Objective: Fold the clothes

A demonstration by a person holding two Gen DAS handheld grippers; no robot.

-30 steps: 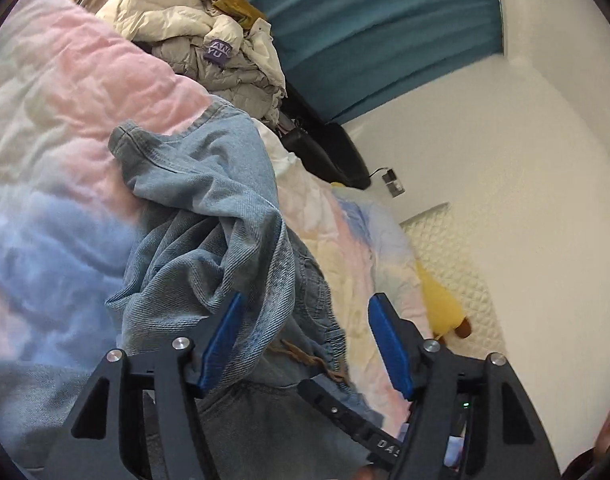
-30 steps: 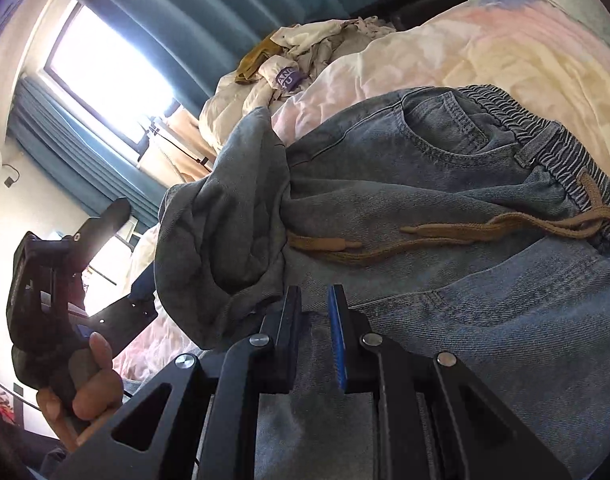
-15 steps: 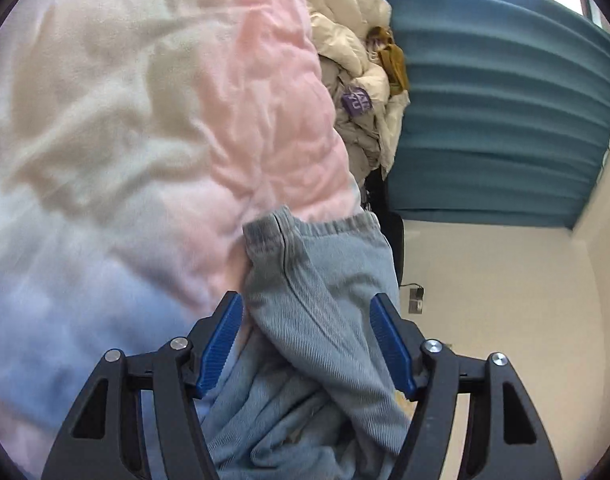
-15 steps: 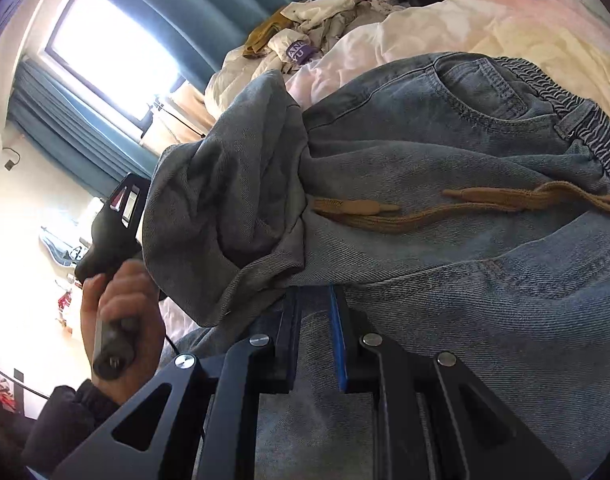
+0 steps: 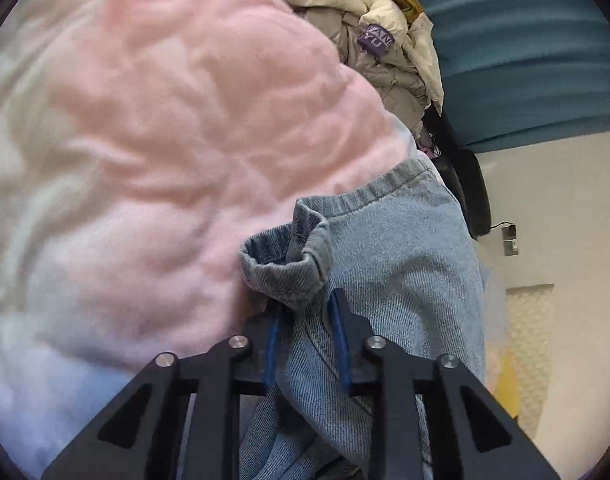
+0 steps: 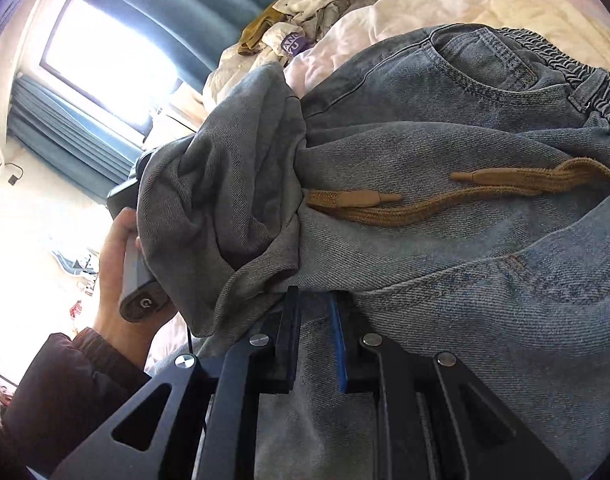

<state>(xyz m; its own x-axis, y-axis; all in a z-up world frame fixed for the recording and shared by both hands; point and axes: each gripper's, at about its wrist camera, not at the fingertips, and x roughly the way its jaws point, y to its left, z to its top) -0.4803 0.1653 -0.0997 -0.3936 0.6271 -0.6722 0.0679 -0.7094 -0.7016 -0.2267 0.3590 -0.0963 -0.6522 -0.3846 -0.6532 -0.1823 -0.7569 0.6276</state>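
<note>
Light blue jeans (image 6: 445,152) with an elastic waist and a tan drawstring (image 6: 425,200) lie on the bed. In the left wrist view my left gripper (image 5: 305,312) is shut on a leg of the jeans (image 5: 389,256) just below its curled hem (image 5: 289,256). In the right wrist view my right gripper (image 6: 313,312) is shut on denim near the crotch, where a bunched fold (image 6: 233,208) of leg hangs to the left. A person's hand (image 6: 117,280) grips the left tool's handle behind that fold.
A pastel pink, cream and blue duvet (image 5: 153,140) covers the bed. A heap of cream and grey clothes (image 5: 377,28) lies at the far end by teal curtains (image 5: 525,40). A bright window (image 6: 105,52) and a white wall (image 5: 557,208) show beyond.
My left gripper, open around the jeans leg earlier, has closed on it near the hem. The right gripper stays shut on the denim. The hand with the left tool came closer.
</note>
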